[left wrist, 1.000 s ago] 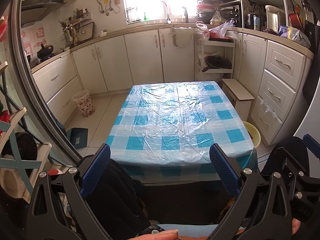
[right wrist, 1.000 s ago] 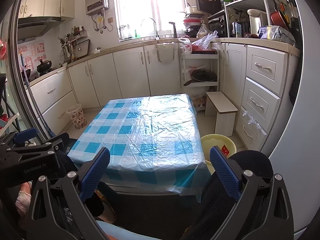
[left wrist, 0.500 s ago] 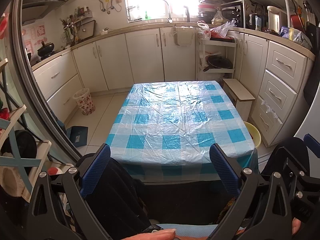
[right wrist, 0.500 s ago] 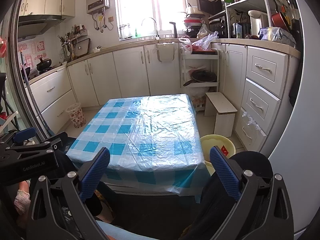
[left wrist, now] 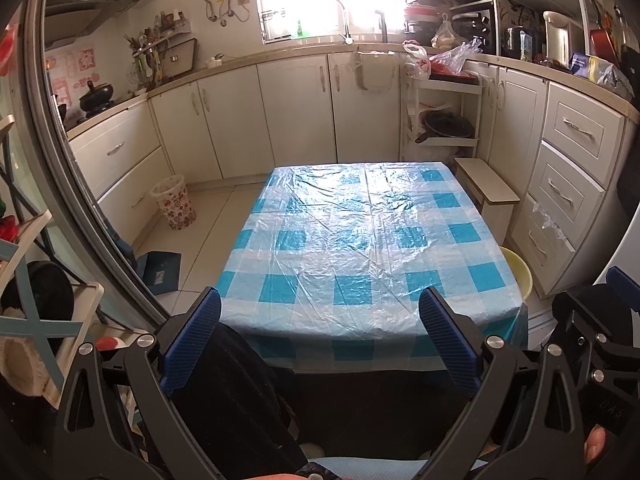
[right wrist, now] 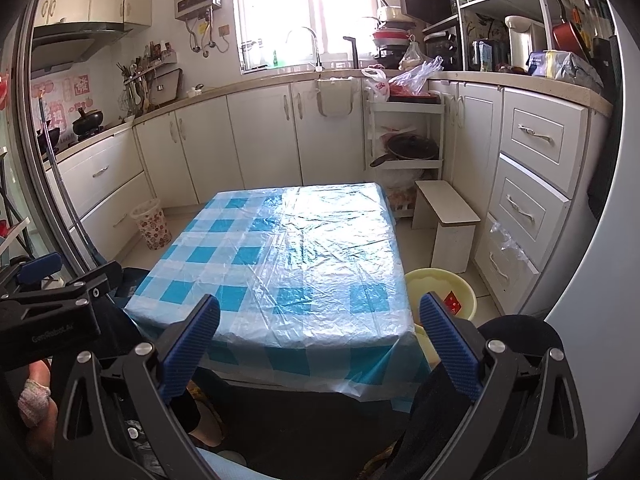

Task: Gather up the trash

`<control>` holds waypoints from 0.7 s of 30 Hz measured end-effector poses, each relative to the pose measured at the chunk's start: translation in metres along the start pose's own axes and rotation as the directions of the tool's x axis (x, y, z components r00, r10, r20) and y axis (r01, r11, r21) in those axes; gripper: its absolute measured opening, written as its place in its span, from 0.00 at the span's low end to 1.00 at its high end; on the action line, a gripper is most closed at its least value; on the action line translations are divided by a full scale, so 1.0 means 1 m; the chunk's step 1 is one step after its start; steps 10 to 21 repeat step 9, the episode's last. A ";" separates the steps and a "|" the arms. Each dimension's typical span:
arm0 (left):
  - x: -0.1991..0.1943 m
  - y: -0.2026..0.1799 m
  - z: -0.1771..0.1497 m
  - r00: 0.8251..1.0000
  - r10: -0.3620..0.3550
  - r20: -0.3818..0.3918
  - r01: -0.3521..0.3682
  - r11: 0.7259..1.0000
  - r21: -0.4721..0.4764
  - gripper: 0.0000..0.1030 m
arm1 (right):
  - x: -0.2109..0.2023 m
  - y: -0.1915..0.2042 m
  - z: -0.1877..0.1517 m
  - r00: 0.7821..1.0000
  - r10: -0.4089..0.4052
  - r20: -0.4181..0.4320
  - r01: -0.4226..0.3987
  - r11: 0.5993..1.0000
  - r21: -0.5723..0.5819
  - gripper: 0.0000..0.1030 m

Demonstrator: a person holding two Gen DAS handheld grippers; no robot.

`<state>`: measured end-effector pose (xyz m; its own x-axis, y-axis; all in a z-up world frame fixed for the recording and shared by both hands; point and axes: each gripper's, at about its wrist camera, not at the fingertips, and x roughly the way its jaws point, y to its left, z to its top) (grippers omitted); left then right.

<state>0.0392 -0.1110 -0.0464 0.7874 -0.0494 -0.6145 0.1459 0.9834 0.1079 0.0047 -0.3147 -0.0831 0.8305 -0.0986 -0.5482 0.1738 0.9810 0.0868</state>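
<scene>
Trash is hard to find from either wrist view: the low table under its blue-and-white checked plastic cloth lies straight ahead of both tools, and its top shows nothing but creases and glare. Both tools hang short of its near edge, above the person's dark-clothed lap.

The left gripper has its blue-padded fingers spread wide with nothing between them. The right gripper is spread just as wide and is likewise empty.

The nearest likely target, as a judgement only, is the small red scrap lying inside the pale yellow plastic basin, which stands on the floor just beside the table's right corner. From the right tool it sits ahead and slightly to the right, almost behind the tip of its right finger. From the left tool the basin is far off to the right, only its rim showing past the cloth, and the scrap is hidden. So the right hand is clearly the nearer one. Whether that scrap is really rubbish is too small to tell, and its long axis cannot be read.

A floral-patterned wastebasket stands ahead and well to the left of the left tool, against the white cabinets, well apart from the basin. A carry there would cross the table's whole width.
</scene>
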 end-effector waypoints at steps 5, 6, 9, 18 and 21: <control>0.030 0.002 0.012 0.998 -0.036 -0.051 0.036 0.999 -0.011 0.92 | 0.024 0.000 0.011 1.000 0.004 -0.015 -0.004 1.000 -0.016 0.93; 0.038 0.002 0.014 0.997 -0.033 -0.065 0.032 0.999 -0.012 0.92 | 0.031 -0.001 0.015 1.000 0.006 -0.022 -0.007 1.000 -0.016 0.93; 0.059 0.003 0.017 0.994 -0.046 -0.103 0.043 0.999 -0.032 0.92 | 0.053 -0.004 0.026 0.999 0.006 -0.034 -0.007 1.000 -0.020 0.93; 0.059 0.003 0.017 0.994 -0.046 -0.103 0.043 0.999 -0.032 0.92 | 0.053 -0.004 0.026 0.999 0.006 -0.034 -0.007 1.000 -0.020 0.93; 0.059 0.003 0.017 0.994 -0.046 -0.103 0.043 0.999 -0.032 0.92 | 0.053 -0.004 0.026 0.999 0.006 -0.034 -0.007 1.000 -0.020 0.93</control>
